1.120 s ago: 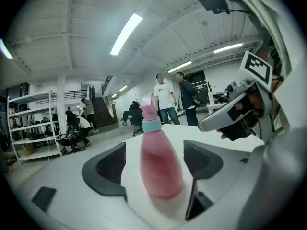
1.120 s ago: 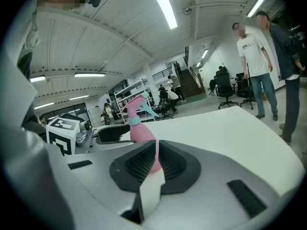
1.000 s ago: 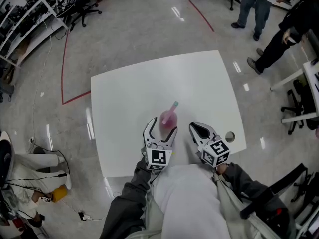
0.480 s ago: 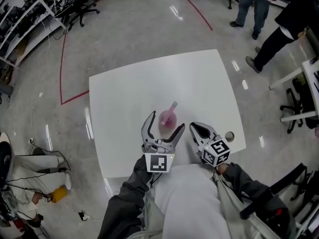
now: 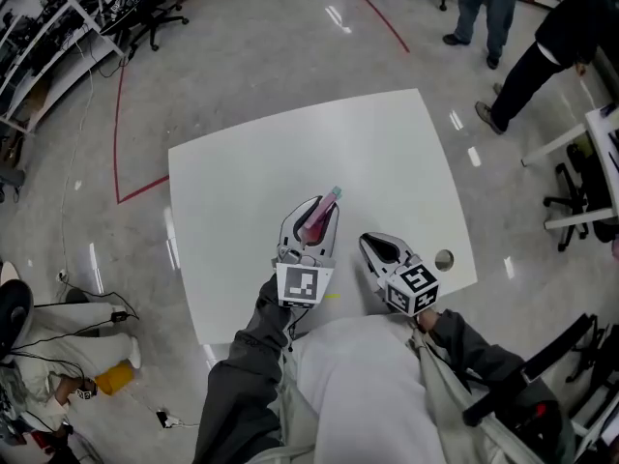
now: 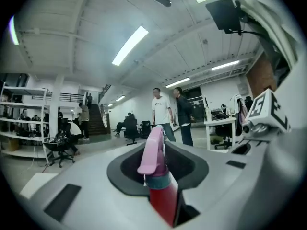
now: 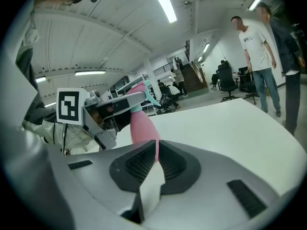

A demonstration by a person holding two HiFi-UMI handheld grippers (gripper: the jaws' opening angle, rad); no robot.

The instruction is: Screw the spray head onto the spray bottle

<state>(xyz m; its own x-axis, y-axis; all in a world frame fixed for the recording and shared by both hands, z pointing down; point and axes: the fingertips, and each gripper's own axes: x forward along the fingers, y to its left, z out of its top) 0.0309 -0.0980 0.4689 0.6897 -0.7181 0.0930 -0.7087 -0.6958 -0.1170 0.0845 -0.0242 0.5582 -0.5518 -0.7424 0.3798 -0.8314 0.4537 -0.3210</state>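
Observation:
A pink spray bottle (image 5: 313, 224) with a pink spray head (image 6: 152, 152) and a teal collar sits between the jaws of my left gripper (image 5: 314, 209) over the white table (image 5: 242, 172). These jaws are closing and press on the bottle's body just under the collar. The spray head sticks out past the jaw tips. From the right gripper view the bottle (image 7: 142, 127) shows slanting in the left gripper (image 7: 110, 108). My right gripper (image 5: 372, 244) is shut on nothing, a little to the right of the bottle near the table's front edge.
A round cable hole (image 5: 444, 259) lies at the table's front right corner. Two people (image 5: 503, 8) stand beyond the far right corner. Office chairs (image 5: 580, 211) stand to the right, shelving (image 5: 48, 27) at the far left, cables (image 5: 87, 307) on the floor.
The left jaws spread wide around the standing bottle, then closed in on it. The bottle now leans toward the far right. The right gripper stayed shut and barely moved.

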